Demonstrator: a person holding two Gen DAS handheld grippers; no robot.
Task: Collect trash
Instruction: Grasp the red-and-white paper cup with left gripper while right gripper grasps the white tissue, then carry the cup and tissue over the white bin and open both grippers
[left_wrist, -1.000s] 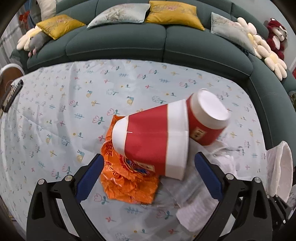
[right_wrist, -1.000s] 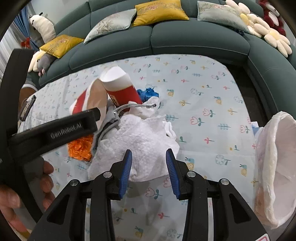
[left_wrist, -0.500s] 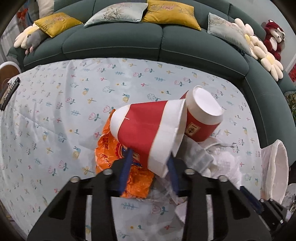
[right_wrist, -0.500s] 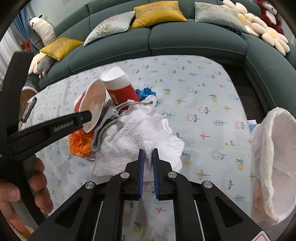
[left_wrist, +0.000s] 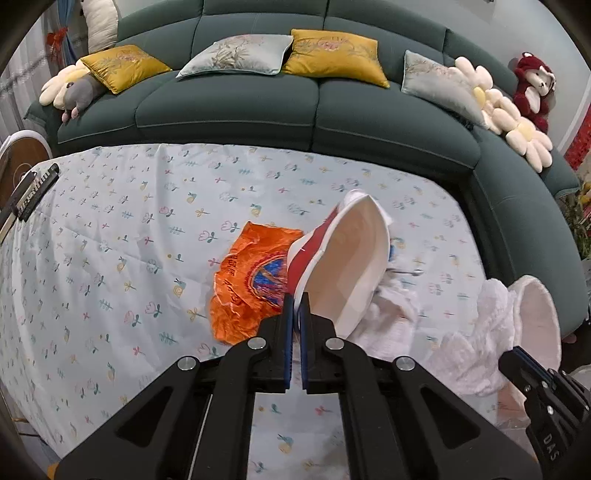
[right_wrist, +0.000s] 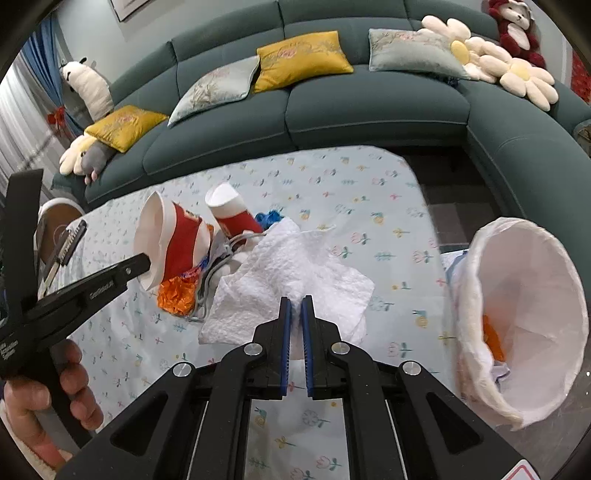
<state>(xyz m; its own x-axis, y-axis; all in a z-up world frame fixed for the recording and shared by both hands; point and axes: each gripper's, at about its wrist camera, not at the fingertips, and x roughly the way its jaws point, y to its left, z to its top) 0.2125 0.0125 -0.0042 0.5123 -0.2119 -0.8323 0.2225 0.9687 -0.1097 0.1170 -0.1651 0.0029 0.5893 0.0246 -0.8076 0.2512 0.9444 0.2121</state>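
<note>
Left gripper (left_wrist: 295, 306) pinching paper bucket (left_wrist: 347, 266) rim | right gripper (right_wrist: 295, 306) pinching paper towel (right_wrist: 291, 273)

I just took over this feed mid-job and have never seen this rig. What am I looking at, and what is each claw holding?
There is no robot: a person holds two hand-held claws, each with a camera looking along its fingers. In the left view, the left claw is shut on the rim of a red and white paper cup, above an orange wrapper. In the right view, the right claw is shut on a white paper towel. Both sit over a flowered tablecloth before a green sofa. The white-lined bin is at right.
</note>
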